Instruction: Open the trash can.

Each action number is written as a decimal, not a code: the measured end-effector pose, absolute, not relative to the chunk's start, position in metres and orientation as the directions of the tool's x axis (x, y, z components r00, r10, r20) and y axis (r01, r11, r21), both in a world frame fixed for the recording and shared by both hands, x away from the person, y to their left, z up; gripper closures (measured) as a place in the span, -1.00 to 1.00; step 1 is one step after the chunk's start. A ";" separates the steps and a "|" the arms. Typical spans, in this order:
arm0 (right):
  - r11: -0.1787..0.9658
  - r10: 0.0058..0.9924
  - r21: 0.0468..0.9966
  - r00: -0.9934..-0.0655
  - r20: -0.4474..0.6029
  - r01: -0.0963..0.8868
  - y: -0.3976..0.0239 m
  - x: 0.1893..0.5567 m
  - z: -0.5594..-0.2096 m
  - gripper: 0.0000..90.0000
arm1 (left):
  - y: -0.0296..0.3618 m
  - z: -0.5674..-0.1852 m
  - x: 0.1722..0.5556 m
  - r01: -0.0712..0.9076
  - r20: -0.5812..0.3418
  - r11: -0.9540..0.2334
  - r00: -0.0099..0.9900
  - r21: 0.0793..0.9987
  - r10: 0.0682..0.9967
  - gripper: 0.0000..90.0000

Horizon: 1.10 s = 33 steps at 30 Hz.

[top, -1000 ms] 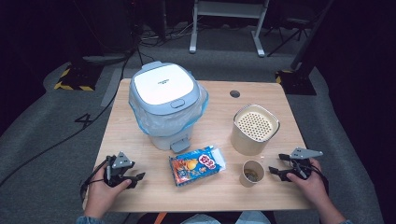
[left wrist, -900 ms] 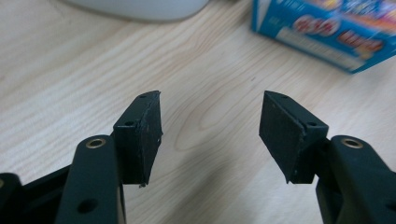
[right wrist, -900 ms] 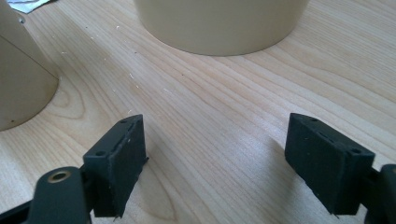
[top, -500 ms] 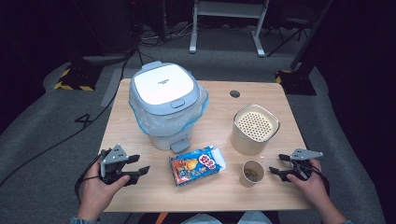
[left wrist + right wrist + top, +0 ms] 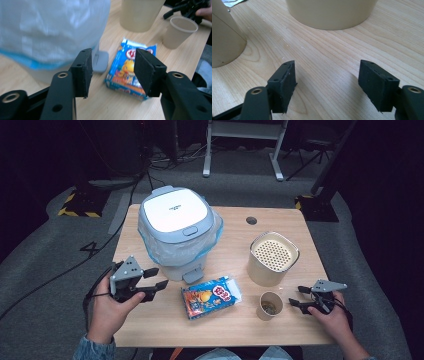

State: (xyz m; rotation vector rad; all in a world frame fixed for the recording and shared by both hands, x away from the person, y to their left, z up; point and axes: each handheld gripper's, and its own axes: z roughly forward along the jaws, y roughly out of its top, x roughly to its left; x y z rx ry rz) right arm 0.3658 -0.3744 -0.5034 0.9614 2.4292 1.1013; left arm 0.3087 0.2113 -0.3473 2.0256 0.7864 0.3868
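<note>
Nothing grasped yet. Left claw [image 5: 159,279] and right claw [image 5: 296,296] both empty, jaws just narrowing; snack packet [image 5: 211,296] and paper cup [image 5: 270,305] untouched on bench [image 5: 235,245].

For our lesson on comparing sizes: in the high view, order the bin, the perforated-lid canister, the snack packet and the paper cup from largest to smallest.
1. Bin
2. Perforated-lid canister
3. Snack packet, close to the canister in area, so that pair is unsure
4. Paper cup
</note>
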 end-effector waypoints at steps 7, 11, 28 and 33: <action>0.480 0.685 0.753 -0.729 -0.001 0.450 -0.374 0.366 -0.503 -0.32 | 0.198 -0.323 0.328 0.333 -0.003 -0.402 0.773 0.853 0.634 0.17; 0.480 0.685 0.752 -0.729 -0.001 0.450 -0.374 0.366 -0.503 -0.32 | 0.191 -0.313 0.340 0.305 0.002 -0.385 0.782 0.871 0.623 0.21; 0.479 0.687 0.754 -0.727 -0.002 0.450 -0.374 0.365 -0.503 -0.30 | 0.174 -0.288 0.384 0.269 -0.035 -0.299 0.795 0.916 0.606 0.99; 0.479 0.687 0.754 -0.727 -0.002 0.450 -0.374 0.365 -0.503 -0.30 | 0.167 -0.285 0.392 0.266 -0.034 -0.296 0.794 0.918 0.607 1.00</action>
